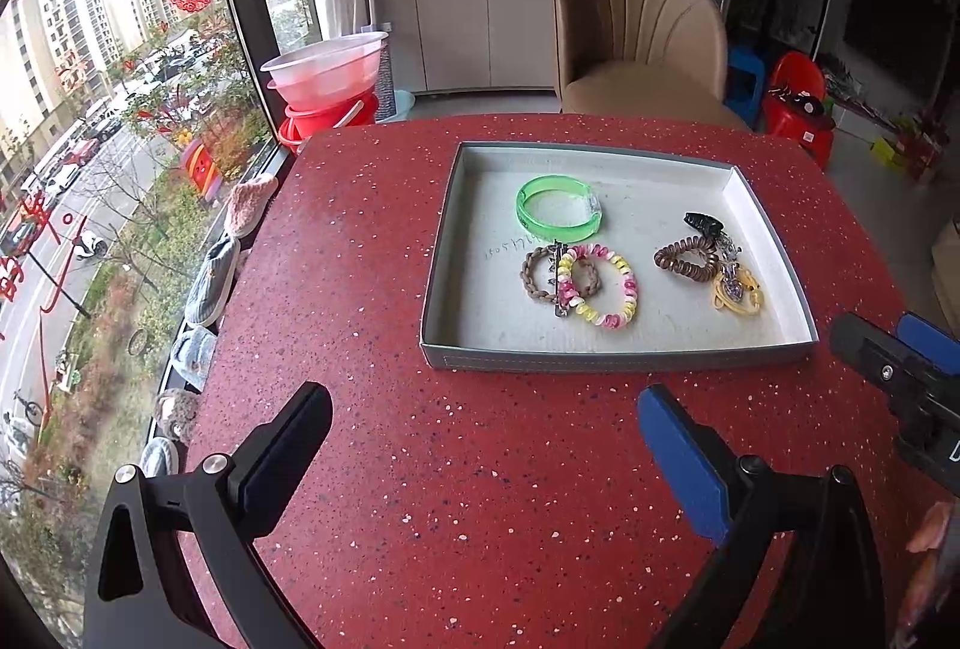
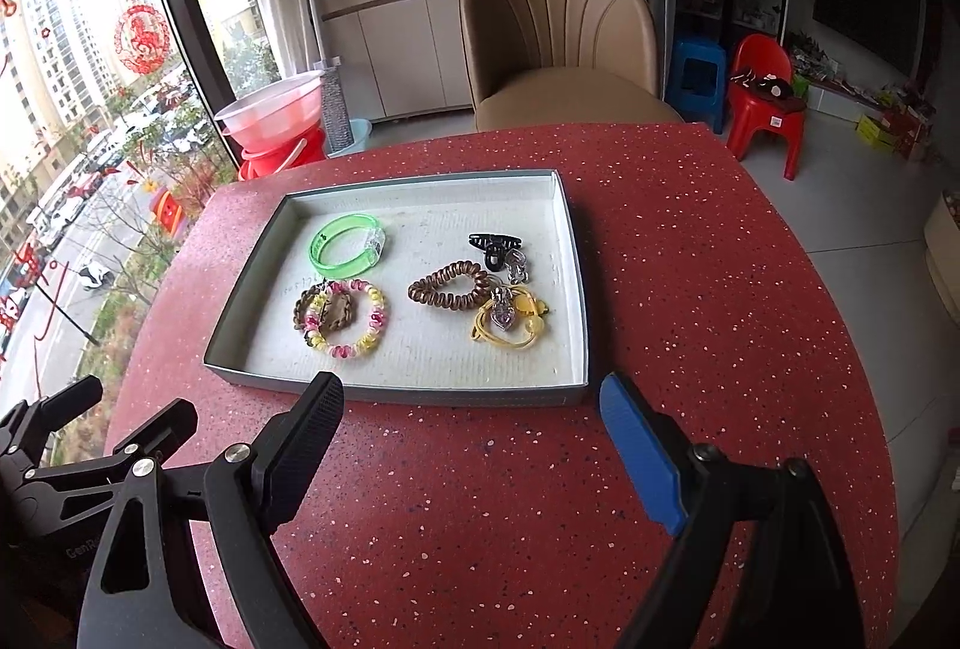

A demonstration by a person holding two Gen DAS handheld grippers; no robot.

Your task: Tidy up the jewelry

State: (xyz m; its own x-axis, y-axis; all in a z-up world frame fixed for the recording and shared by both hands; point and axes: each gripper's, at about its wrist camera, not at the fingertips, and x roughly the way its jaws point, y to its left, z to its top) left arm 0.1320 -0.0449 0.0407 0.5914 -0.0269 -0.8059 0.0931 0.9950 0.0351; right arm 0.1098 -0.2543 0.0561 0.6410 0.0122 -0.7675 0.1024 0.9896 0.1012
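The left gripper (image 1: 483,409) hung nearest the camera over the near part of the red speckled table (image 1: 480,499), its black finger and blue-padded finger spread wide with nothing between them. The right gripper (image 2: 471,409) hovered beside it above the same near edge, its jaws likewise wide apart and empty, the fingertips just short of the near wall of the tray (image 2: 420,397).

The shallow grey tray sat toward the far middle of the table. In its far left corner lay a green bangle (image 2: 345,244). Below that, toward the near left corner, a pink-and-yellow coil bracelet (image 2: 348,322) overlapped a brown braided band (image 2: 303,310), with a small metal clip (image 1: 561,283) lying across them. On the tray's right side a brown spiral hair tie (image 2: 450,286) lay beside a black claw clip (image 2: 495,247), and nearer the right wall a yellow hair tie (image 2: 510,325) was tangled with a heart-shaped charm (image 2: 501,316).

Beyond the table's far edge stood a tan chair (image 2: 558,31). Past the left edge, by the window, stood stacked pink and red basins (image 2: 276,121).
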